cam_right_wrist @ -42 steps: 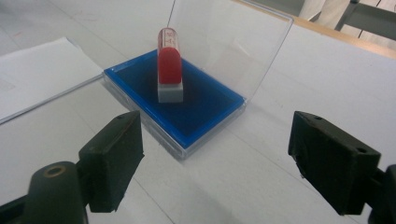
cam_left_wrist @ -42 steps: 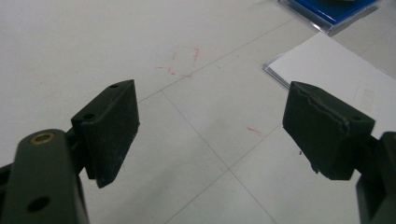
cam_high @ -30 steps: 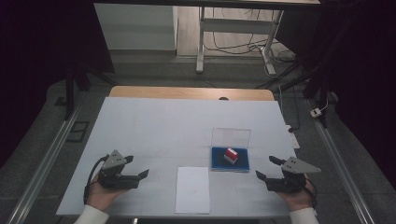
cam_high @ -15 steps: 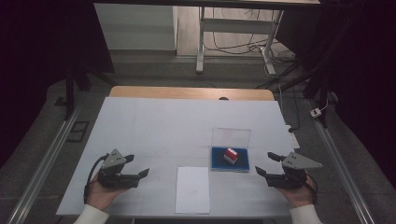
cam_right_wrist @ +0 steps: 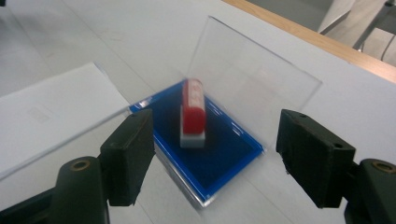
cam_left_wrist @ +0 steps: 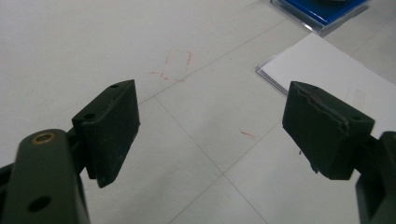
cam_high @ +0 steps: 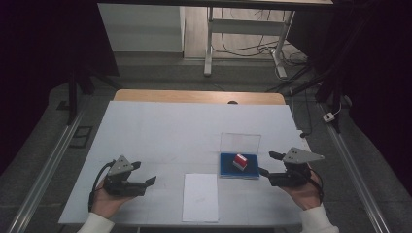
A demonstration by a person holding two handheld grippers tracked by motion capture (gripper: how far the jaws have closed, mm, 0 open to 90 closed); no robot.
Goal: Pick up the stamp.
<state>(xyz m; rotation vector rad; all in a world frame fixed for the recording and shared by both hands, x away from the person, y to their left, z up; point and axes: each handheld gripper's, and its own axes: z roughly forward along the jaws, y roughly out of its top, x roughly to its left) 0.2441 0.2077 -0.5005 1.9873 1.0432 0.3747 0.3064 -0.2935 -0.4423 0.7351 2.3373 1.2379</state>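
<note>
**Me:** White laminate table (cam_high: 160,131) first, scored with faint grid lines and a few red smudges. On it, near my edge, lies a white sheet of paper (cam_high: 200,196). Just to its right sits a shallow blue ink pad in a clear plastic case (cam_high: 228,167), its see-through lid (cam_high: 240,143) hinged upright at the far side. Smallest of all is the red-and-white rectangular stamp (cam_high: 240,162), resting on the blue pad.

**You:** And your tongs?

**Me:** My right gripper (cam_high: 266,164) hovers just to the right of the case, aimed at the stamp; its jaws have just been closing a little, yet stand wide apart with nothing between them. Along those jaws the stamp (cam_right_wrist: 192,114) sits centred ahead. My left gripper (cam_high: 145,173) idles over bare table left of the paper, jaws apart and empty.

**You:** So which step is this?

**Me:** I'd say the approach to pick up the stamp. Next I must ease forward and down, straddle its red body without knocking the lid, then close.
</note>
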